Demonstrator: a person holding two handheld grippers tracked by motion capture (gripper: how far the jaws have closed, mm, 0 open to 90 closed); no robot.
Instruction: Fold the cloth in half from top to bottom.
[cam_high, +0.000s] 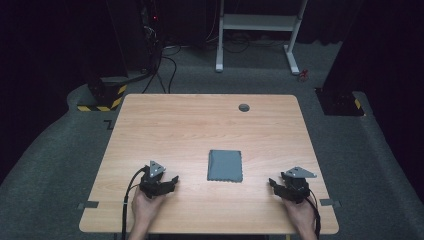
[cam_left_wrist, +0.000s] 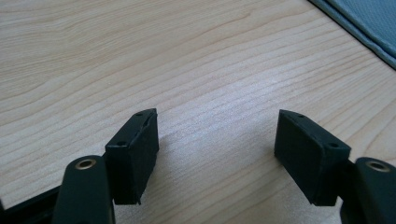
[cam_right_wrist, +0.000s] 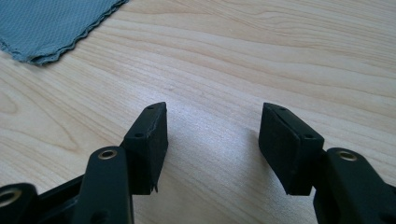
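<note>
1 grey cloth (cam_high: 225, 165) lies flat on the desk (cam_high: 200, 125), folded into a neat rectangle, between the 2 grippers and a little farther from the person than either. The left gripper (cam_high: 172, 181) rests near the desk's front edge, well apart from the cloth; its fingers (cam_left_wrist: 135, 154) are spread wide with nothing between them, bare wood showing in the gap. The right gripper (cam_high: 273, 183) sits on the other side, likewise released, its fingers (cam_right_wrist: 149, 144) parted over bare desk. The cloth (cam_right_wrist: 51, 25) looks thin, soft and light, with a wavy stitched edge and stacked layers at the corner, so it will likely sag and unfold if lifted by 1 point. A corner or edge, pinched through all layers, seems the best hold, ideally 1 corner per gripper
</note>
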